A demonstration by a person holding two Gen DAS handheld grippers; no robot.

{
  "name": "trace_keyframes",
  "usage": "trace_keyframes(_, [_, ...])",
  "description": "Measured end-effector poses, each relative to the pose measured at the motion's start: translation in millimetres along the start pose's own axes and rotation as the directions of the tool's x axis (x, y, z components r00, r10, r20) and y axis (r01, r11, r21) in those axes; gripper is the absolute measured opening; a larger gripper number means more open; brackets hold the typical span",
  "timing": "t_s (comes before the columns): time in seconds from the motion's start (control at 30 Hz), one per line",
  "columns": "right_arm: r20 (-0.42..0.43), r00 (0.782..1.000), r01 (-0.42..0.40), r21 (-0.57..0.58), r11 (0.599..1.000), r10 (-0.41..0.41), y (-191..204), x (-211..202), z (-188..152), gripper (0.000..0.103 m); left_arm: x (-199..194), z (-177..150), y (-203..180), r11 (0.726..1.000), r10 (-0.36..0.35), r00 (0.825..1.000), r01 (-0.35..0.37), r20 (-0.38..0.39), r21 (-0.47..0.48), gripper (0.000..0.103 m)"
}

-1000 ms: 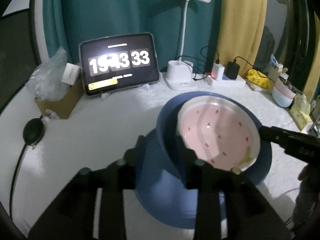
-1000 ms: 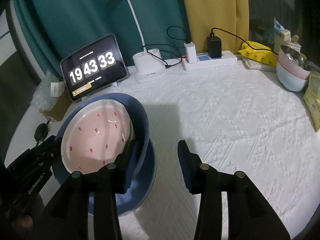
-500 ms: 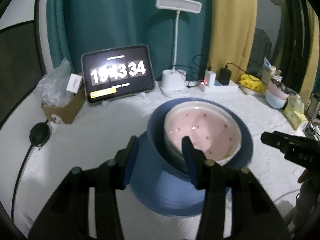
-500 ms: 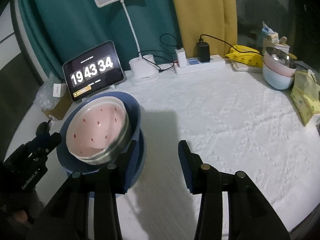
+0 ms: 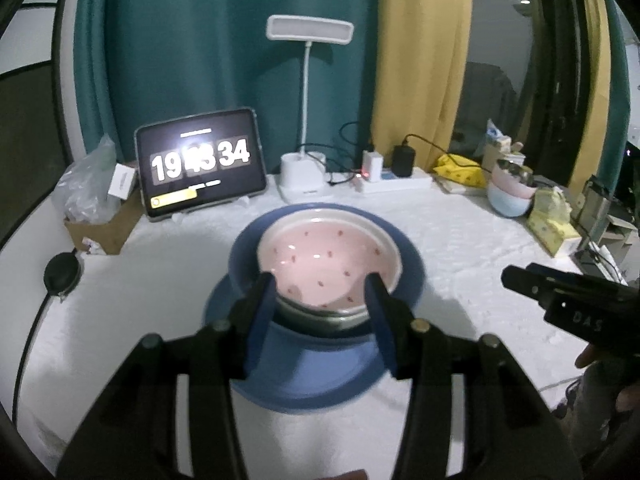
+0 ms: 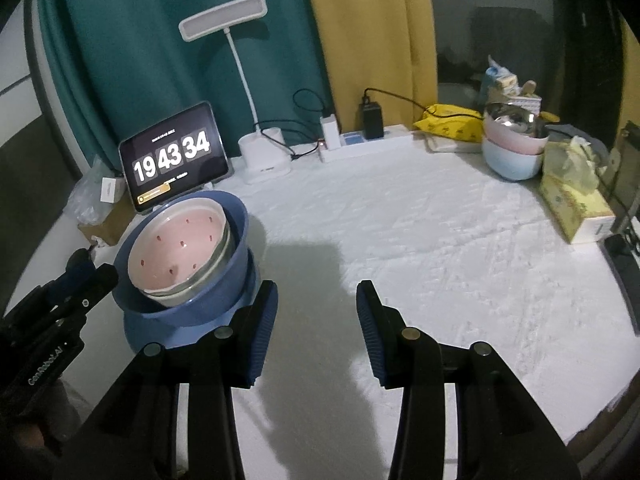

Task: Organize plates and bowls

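A pink spotted bowl (image 5: 328, 256) sits in a steel bowl (image 5: 320, 316), inside a dark blue bowl (image 5: 244, 256), on a blue plate (image 5: 312, 376) on the white cloth. My left gripper (image 5: 320, 284) is open just in front of this stack, and its fingers touch nothing. In the right wrist view the same pink bowl (image 6: 180, 240) and blue bowl (image 6: 236, 248) stand at the left, with my left gripper (image 6: 96, 272) beside them. My right gripper (image 6: 317, 288) is open over bare cloth, to the right of the stack.
A second stack of bowls (image 6: 512, 148) stands at the far right next to a tissue box (image 6: 576, 208). Along the back are a tablet clock (image 5: 200, 164), a desk lamp (image 5: 304, 176) and a power strip (image 5: 392, 180). A cardboard box (image 5: 100, 228) is at the left.
The left gripper let go of the blue bowl's rim and drew back, and the tilted stack settled level. The right gripper also pulled back from the bowl's side.
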State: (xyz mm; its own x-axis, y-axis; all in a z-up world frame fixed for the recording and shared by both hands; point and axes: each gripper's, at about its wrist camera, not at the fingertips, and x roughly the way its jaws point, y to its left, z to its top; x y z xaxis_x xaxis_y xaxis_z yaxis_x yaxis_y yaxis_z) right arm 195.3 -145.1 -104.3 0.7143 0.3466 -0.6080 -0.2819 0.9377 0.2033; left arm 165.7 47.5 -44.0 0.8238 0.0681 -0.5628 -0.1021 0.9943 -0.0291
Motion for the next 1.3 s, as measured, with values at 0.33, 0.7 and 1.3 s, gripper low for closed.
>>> trace_keyframes(0.33, [0.091, 0.995, 0.040, -0.031, 0.999, -0.037, -2, -47, -5, 0.045, -47, 0, -20, 0.999, -0.043, 0.997, 0.043, 0.065, 0.001, 0.090])
trace_keyframes(0.7, [0.223, 0.973, 0.067, -0.076, 0.995, -0.049, 6, -105, -6, 0.053, -95, 4, -26, 0.999, -0.037, 0.989, 0.036, 0.141, 0.010, 0.090])
trace_keyframes(1.3, [0.367, 0.926, 0.129, -0.101, 0.987, -0.083, 17, -163, -6, 0.063, -149, 15, -29, 0.999, -0.023, 0.960, 0.015, 0.280, 0.033, 0.090])
